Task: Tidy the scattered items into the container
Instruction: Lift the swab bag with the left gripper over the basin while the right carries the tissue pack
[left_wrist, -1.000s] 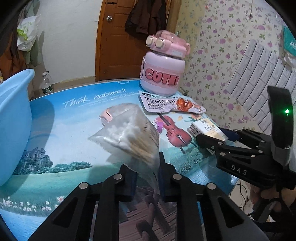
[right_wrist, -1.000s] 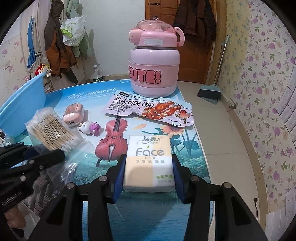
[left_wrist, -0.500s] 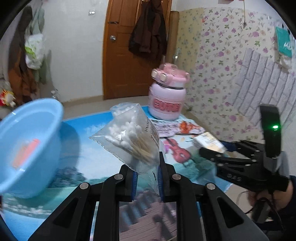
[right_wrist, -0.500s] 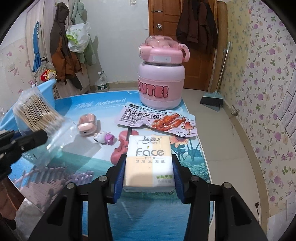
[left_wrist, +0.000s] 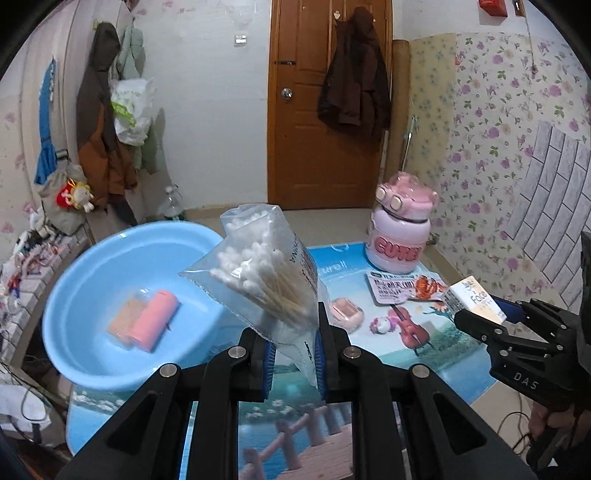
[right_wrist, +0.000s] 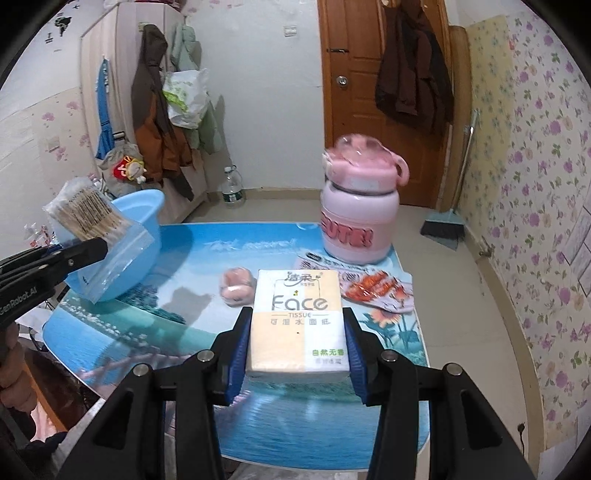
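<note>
My left gripper (left_wrist: 293, 350) is shut on a clear bag of cotton swabs (left_wrist: 266, 273), held up in the air just right of the light blue basin (left_wrist: 88, 280). An orange packet and a pink roll (left_wrist: 153, 319) lie inside the basin. My right gripper (right_wrist: 297, 343) is shut on a white and yellow tissue pack (right_wrist: 297, 325), lifted above the table. In the left wrist view the right gripper (left_wrist: 480, 317) hangs at the right with the tissue pack (left_wrist: 474, 299). In the right wrist view the left gripper (right_wrist: 92, 247) holds the swab bag (right_wrist: 88, 218) in front of the basin (right_wrist: 147, 210).
On the picture-printed table (right_wrist: 295, 417) stand a big pink jug (right_wrist: 360, 221), a snack packet (right_wrist: 373, 284), a small pink case (left_wrist: 345, 314) and a tiny toy figure (left_wrist: 380, 324). A broom (right_wrist: 443, 225) leans by the door. Clothes hang along the left wall.
Both grippers have risen with their loads. The left one swung toward the basin, which now fills its left side. The table items look farther away.
</note>
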